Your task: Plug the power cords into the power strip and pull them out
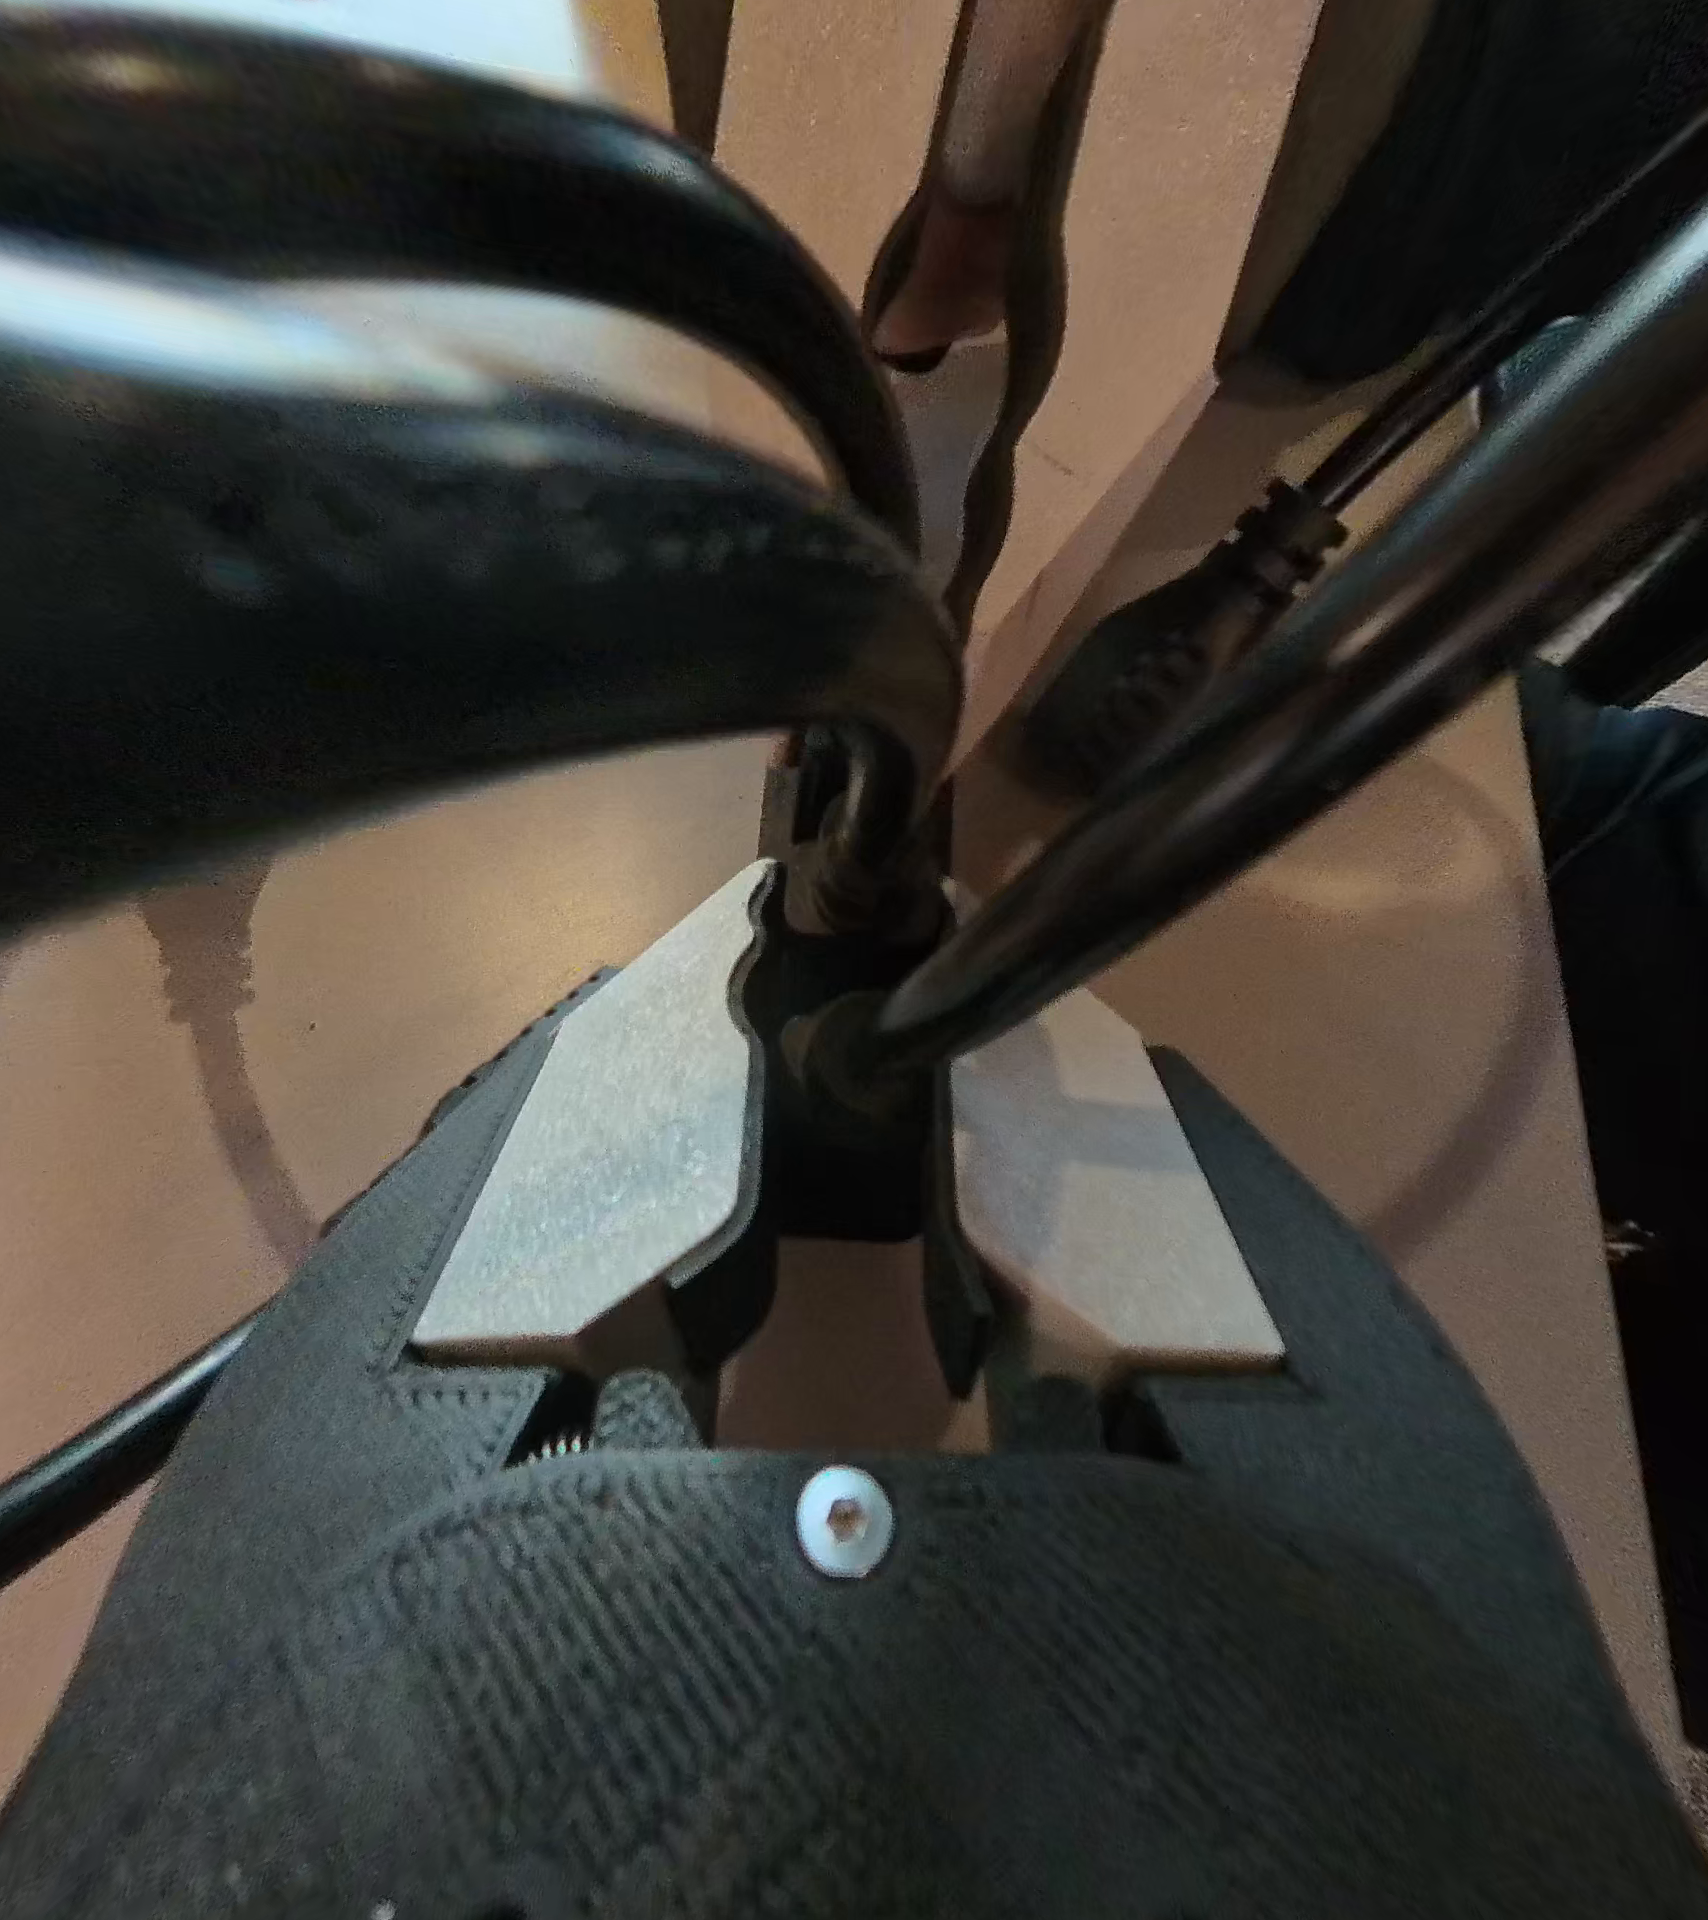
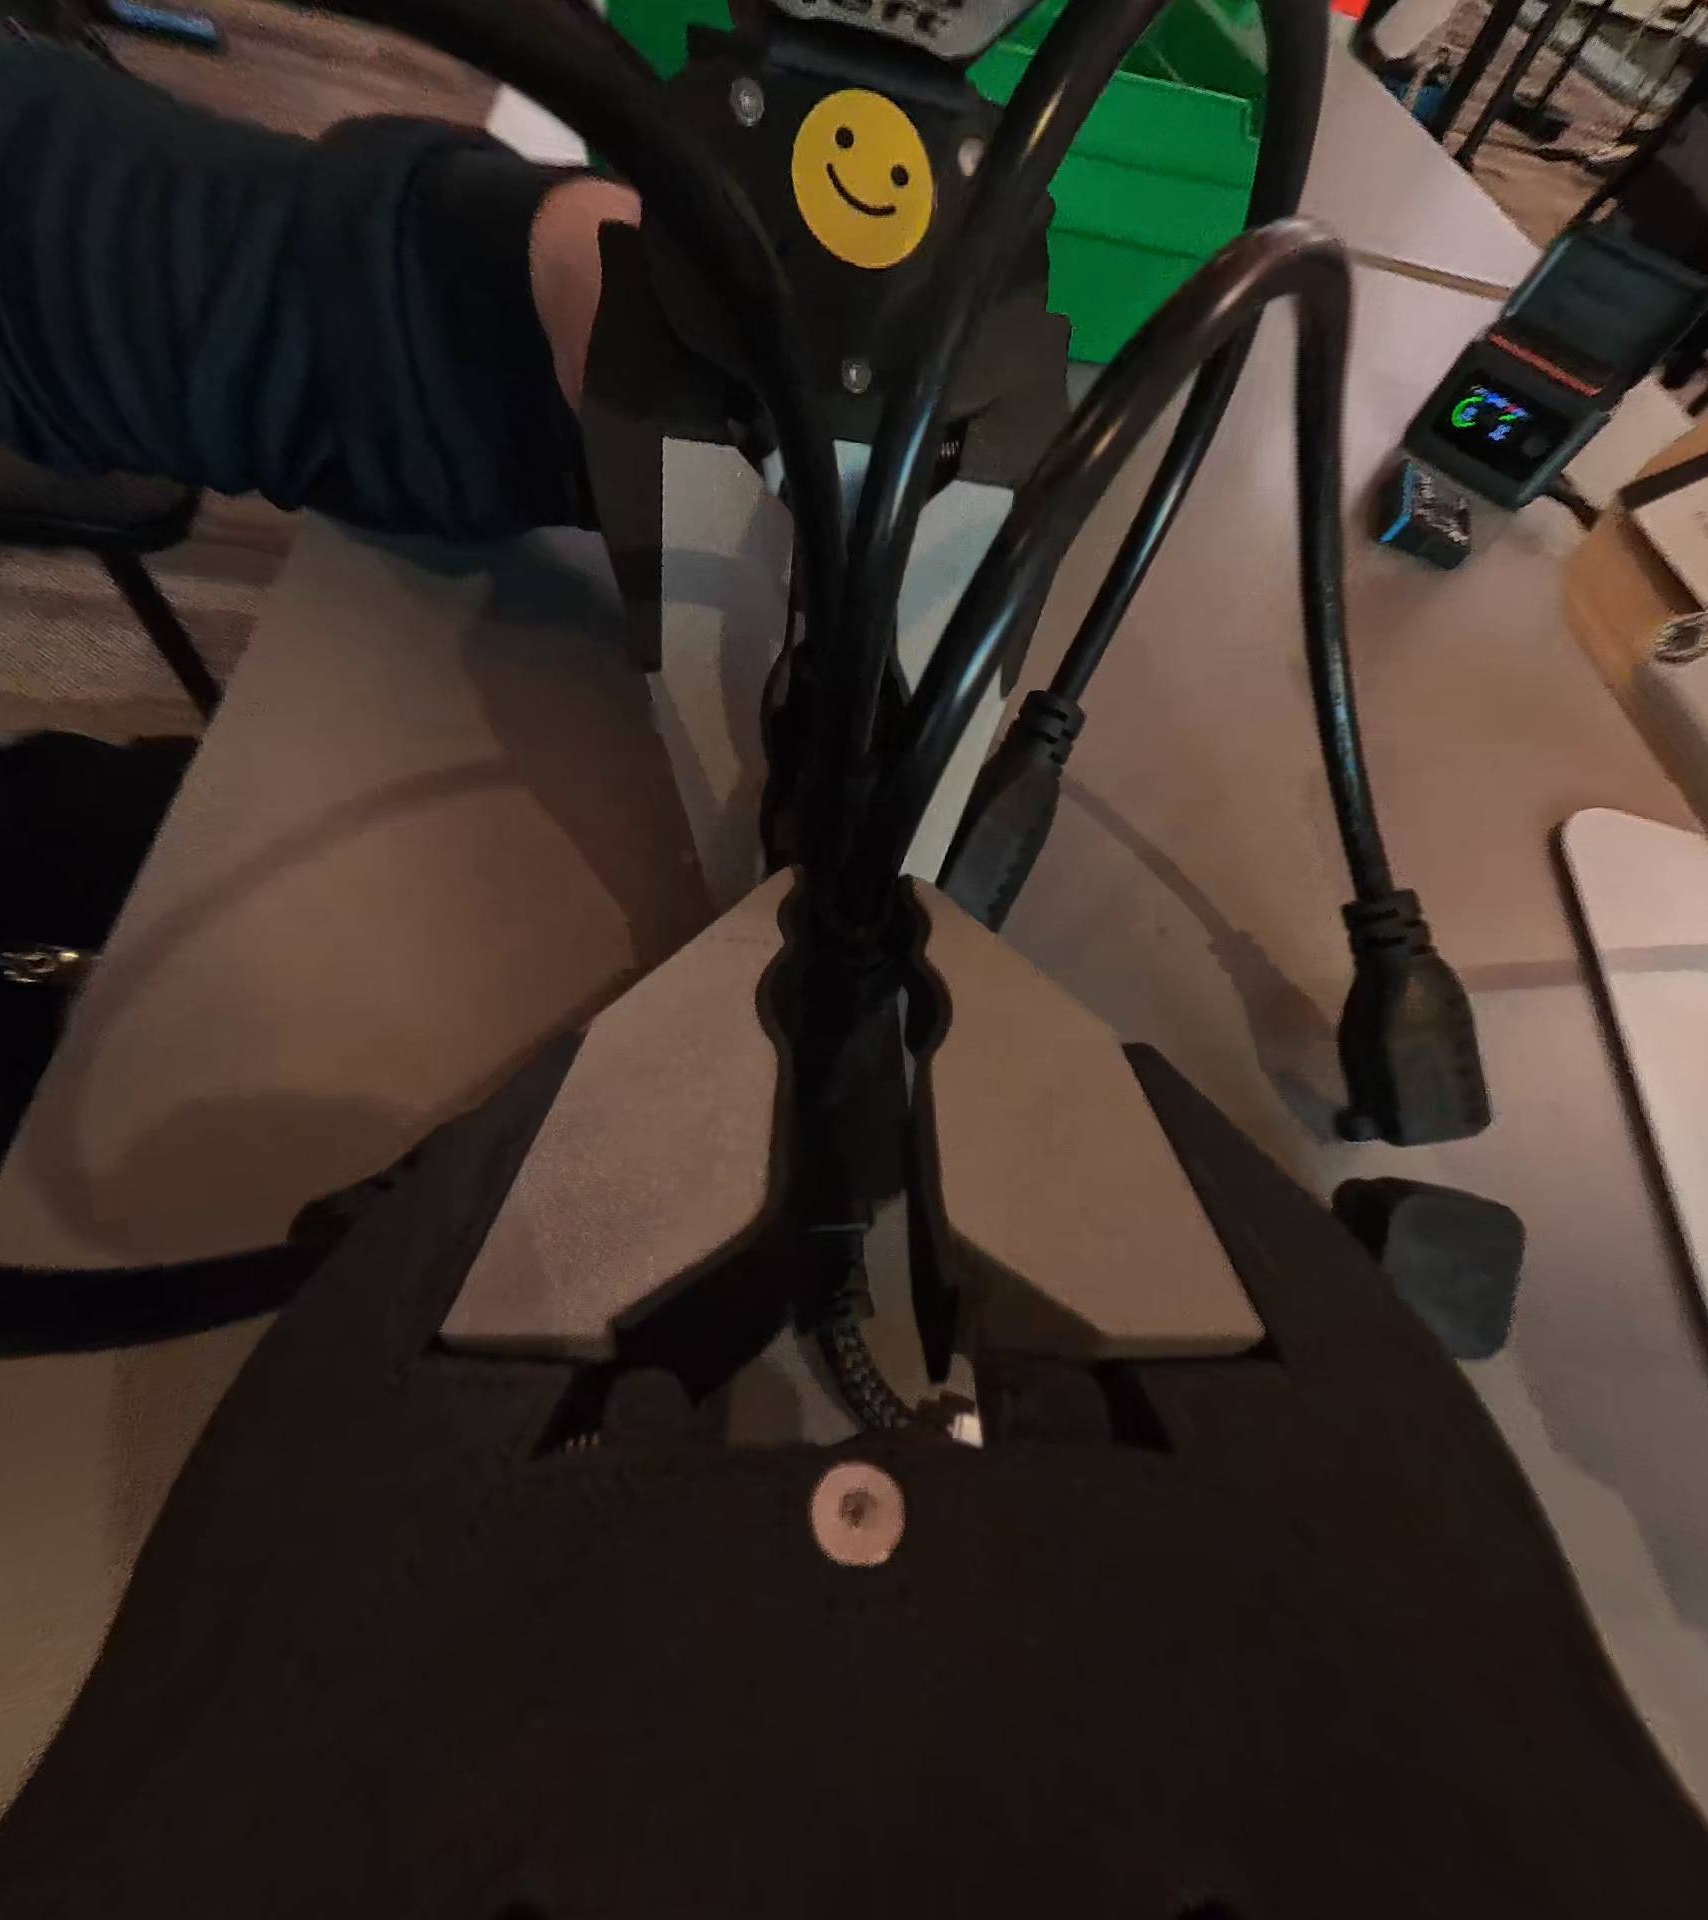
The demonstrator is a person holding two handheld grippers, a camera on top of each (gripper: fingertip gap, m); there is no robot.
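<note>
A narrow black block, seemingly the power strip (image 2: 842, 1091), hangs between my two grippers, which face each other. My right gripper (image 2: 845, 914) is shut on its near end, where a braided lead (image 2: 860, 1361) runs out underneath. My left gripper (image 1: 845, 1039) is shut on the other end (image 1: 845, 1153); it also shows in the right wrist view (image 2: 834, 582), with a yellow smiley sticker. Two black power cords enter the block from above: one (image 1: 1245, 727) rises to the right, the other (image 1: 414, 312) loops to the left. The sockets are hidden.
A short black cord (image 2: 1276, 270) arches over the table (image 2: 414, 831). One end (image 2: 1411, 1049) lies on the table at the right, the other (image 2: 1016, 810) beside my right fingertips. A white stand base (image 2: 1681, 1039), cardboard box (image 2: 1681, 582), small lit device (image 2: 1515, 416) and green bin (image 2: 1141, 208) stand around. A dark sleeve (image 2: 206, 312) is at the left. Left and right tips are no more than a few centimetres apart. Left tips and right tips are each some 25 cm from the white stand base (image 2: 1681, 1039).
</note>
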